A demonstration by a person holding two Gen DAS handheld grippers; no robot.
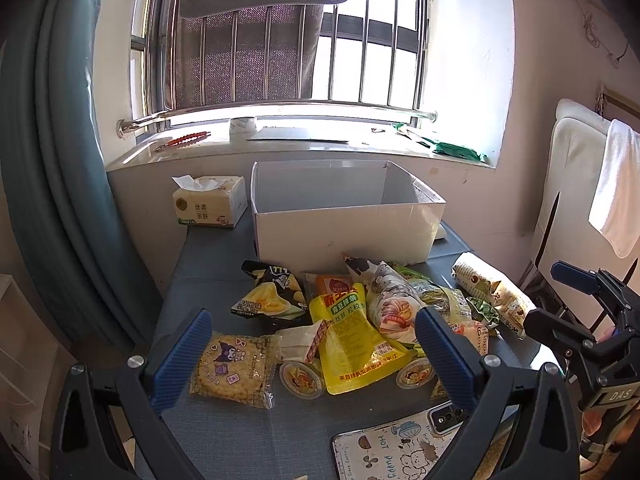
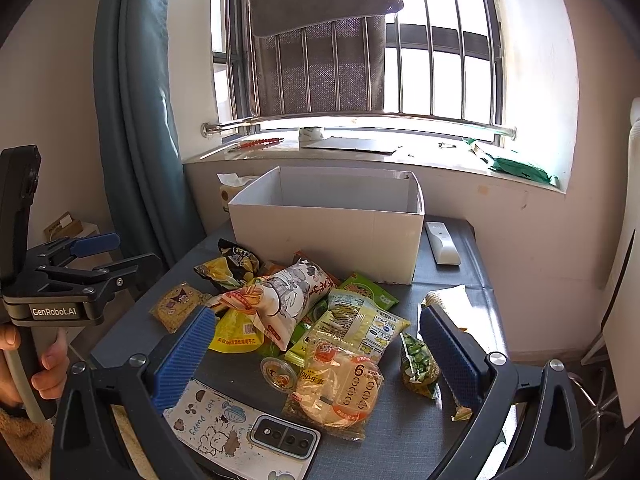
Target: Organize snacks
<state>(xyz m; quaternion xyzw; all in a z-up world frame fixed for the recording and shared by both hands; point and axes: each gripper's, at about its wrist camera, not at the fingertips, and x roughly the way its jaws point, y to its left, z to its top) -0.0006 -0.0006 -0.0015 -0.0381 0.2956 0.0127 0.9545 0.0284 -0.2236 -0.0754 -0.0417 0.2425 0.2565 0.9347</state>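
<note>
A pile of snack packets lies on the grey table [image 1: 216, 264] in front of an empty white cardboard box [image 1: 344, 224], also in the right wrist view [image 2: 328, 236]. In the pile: a yellow pouch [image 1: 352, 340], a black-and-yellow chip bag [image 1: 272, 296], a square Kuromi packet [image 1: 236, 368], a white illustrated bag [image 2: 288, 292], a round cake pack marked 6 [image 2: 340, 388], a green pea packet [image 2: 418, 364]. My left gripper [image 1: 316, 356] is open and empty above the pile's near side. My right gripper [image 2: 320, 356] is open and empty above the cake pack.
A phone in a cartoon case [image 2: 240, 432] lies at the table's near edge. A tissue pack [image 1: 210, 200] stands left of the box. A white remote [image 2: 442, 242] lies right of it. Blue curtain [image 1: 48, 184] on the left, windowsill behind, chair with towel [image 1: 580, 184] right.
</note>
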